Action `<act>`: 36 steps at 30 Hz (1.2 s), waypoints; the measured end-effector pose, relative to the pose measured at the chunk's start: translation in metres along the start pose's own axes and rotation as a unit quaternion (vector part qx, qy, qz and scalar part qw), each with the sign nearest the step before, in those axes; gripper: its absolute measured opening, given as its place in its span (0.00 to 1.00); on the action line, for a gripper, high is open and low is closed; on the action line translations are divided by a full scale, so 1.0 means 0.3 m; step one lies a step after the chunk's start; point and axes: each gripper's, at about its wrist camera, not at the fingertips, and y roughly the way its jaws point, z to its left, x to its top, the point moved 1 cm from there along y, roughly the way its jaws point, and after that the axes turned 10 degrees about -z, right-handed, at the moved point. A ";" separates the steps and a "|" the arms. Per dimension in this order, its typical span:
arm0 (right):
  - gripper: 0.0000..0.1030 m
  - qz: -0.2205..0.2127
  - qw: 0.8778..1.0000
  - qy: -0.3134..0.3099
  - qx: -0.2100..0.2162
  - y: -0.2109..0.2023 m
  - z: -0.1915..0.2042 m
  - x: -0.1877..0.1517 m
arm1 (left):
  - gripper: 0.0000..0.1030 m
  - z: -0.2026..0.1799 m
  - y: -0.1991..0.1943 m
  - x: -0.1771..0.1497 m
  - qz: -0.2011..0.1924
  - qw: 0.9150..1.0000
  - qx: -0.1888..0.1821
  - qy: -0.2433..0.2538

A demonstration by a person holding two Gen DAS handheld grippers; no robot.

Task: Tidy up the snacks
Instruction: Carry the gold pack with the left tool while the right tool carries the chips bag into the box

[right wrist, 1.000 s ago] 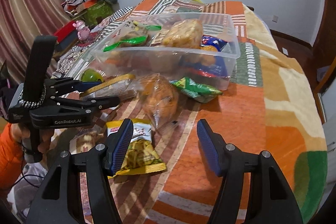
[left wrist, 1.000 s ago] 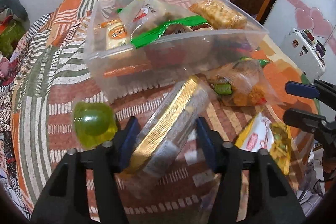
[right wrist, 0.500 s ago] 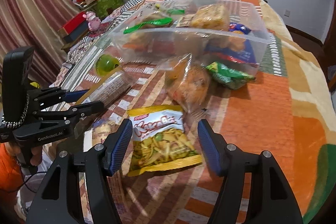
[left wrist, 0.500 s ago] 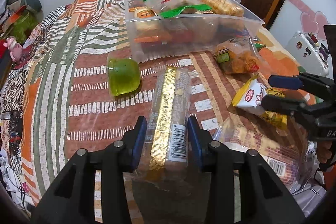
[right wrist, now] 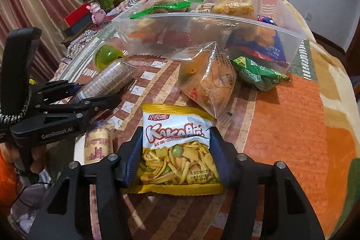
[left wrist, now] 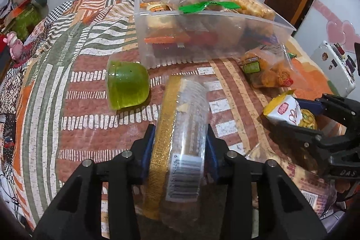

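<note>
My left gripper (left wrist: 180, 138) is shut on a long clear biscuit tube with a gold band (left wrist: 180, 127), its far end pointing toward the bin. My right gripper (right wrist: 176, 150) has its blue pads pressed against both sides of a yellow Kaka snack bag (right wrist: 177, 147) lying on the bed. A clear plastic bin (left wrist: 225, 21) holding several snack packs stands beyond; it also shows in the right wrist view (right wrist: 225, 21). The left gripper and tube (right wrist: 108, 80) appear at the left of the right wrist view.
A green jelly cup (left wrist: 127, 84) lies left of the tube. A clear bag of orange snacks (right wrist: 207, 80) and a green packet (right wrist: 258, 73) lie before the bin. A flat biscuit pack (right wrist: 96, 145) lies near the bed's front edge. Clutter sits far left.
The left gripper closed on the biscuit tube and drew back from the bin. The right gripper moved down over the yellow bag and closed its pads onto it.
</note>
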 end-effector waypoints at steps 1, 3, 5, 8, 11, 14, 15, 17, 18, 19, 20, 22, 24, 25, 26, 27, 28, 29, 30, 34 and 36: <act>0.49 -0.001 1.000 0.002 0.000 -0.004 -0.003 0.000 | 0.37 0.000 -0.004 -0.002 0.000 1.000 0.000 0.000; 0.48 -0.003 1.000 0.002 -0.002 -0.016 -0.007 -0.001 | 0.36 0.002 -0.017 -0.005 0.000 1.000 -0.002 -0.003; 0.47 -0.007 1.000 0.003 -0.005 -0.028 -0.010 -0.001 | 0.35 0.004 -0.032 -0.008 0.000 1.000 -0.004 -0.009; 0.47 -0.014 1.000 0.004 -0.007 -0.054 -0.015 0.002 | 0.35 -0.004 -0.061 -0.010 -0.005 1.000 -0.007 -0.015; 0.46 -0.025 1.000 0.003 -0.010 -0.086 -0.015 0.010 | 0.35 -0.020 -0.095 0.000 -0.016 1.000 -0.008 -0.014; 0.46 -0.039 0.999 -0.001 -0.016 -0.122 -0.018 0.021 | 0.35 -0.037 -0.136 0.018 -0.031 0.999 -0.011 -0.010; 0.46 -0.043 0.999 -0.002 -0.017 -0.130 -0.018 0.026 | 0.35 -0.044 -0.152 0.025 -0.037 0.999 -0.013 -0.008; 0.46 -0.052 0.998 -0.003 -0.020 -0.149 -0.020 0.034 | 0.35 -0.056 -0.175 0.042 -0.046 0.999 -0.015 -0.005; 0.46 -0.057 0.998 -0.003 -0.022 -0.160 -0.022 0.040 | 0.35 -0.060 -0.187 0.050 -0.051 0.999 -0.016 -0.004; 0.46 -0.062 0.998 -0.003 -0.024 -0.166 -0.020 0.050 | 0.35 -0.067 -0.205 0.062 -0.058 0.998 -0.017 -0.002; 0.46 -0.066 0.997 -0.002 -0.025 -0.175 -0.022 0.055 | 0.35 -0.071 -0.215 0.071 -0.062 0.998 -0.019 0.000; 0.46 -0.076 0.997 -0.002 -0.029 -0.192 -0.028 0.069 | 0.35 -0.082 -0.240 0.095 -0.074 0.997 -0.021 0.003; 0.46 -0.085 0.996 -0.002 -0.033 -0.201 -0.029 0.089 | 0.35 -0.089 -0.261 0.118 -0.086 0.996 -0.022 0.005; 0.46 -0.089 0.995 -0.001 -0.036 -0.206 -0.035 0.100 | 0.35 -0.091 -0.268 0.124 -0.089 0.996 -0.022 0.005; 0.46 -0.094 0.995 -0.002 -0.038 -0.210 -0.040 0.110 | 0.35 -0.094 -0.275 0.139 -0.095 0.995 -0.022 0.006; 0.46 -0.098 0.994 -0.002 -0.041 -0.211 -0.042 0.119 | 0.35 -0.095 -0.279 0.152 -0.100 0.995 -0.022 0.006; 0.46 -0.101 0.994 -0.002 -0.043 -0.213 -0.046 0.128 | 0.35 -0.094 -0.281 0.165 -0.103 0.994 -0.022 0.005; 0.46 -0.106 0.993 -0.002 -0.047 -0.214 -0.054 0.142 | 0.35 -0.092 -0.280 0.183 -0.107 0.994 -0.021 0.004; 0.46 -0.110 0.993 -0.001 -0.049 -0.215 -0.057 0.153 | 0.35 -0.089 -0.277 0.197 -0.109 0.994 -0.020 0.003; 0.46 -0.129 0.990 -0.002 -0.063 -0.227 -0.087 0.200 | 0.35 -0.069 -0.260 0.273 -0.123 0.992 -0.012 -0.007; 0.46 -0.138 0.988 0.001 -0.069 -0.226 -0.106 0.229 | 0.35 -0.057 -0.244 0.311 -0.130 0.992 -0.006 -0.009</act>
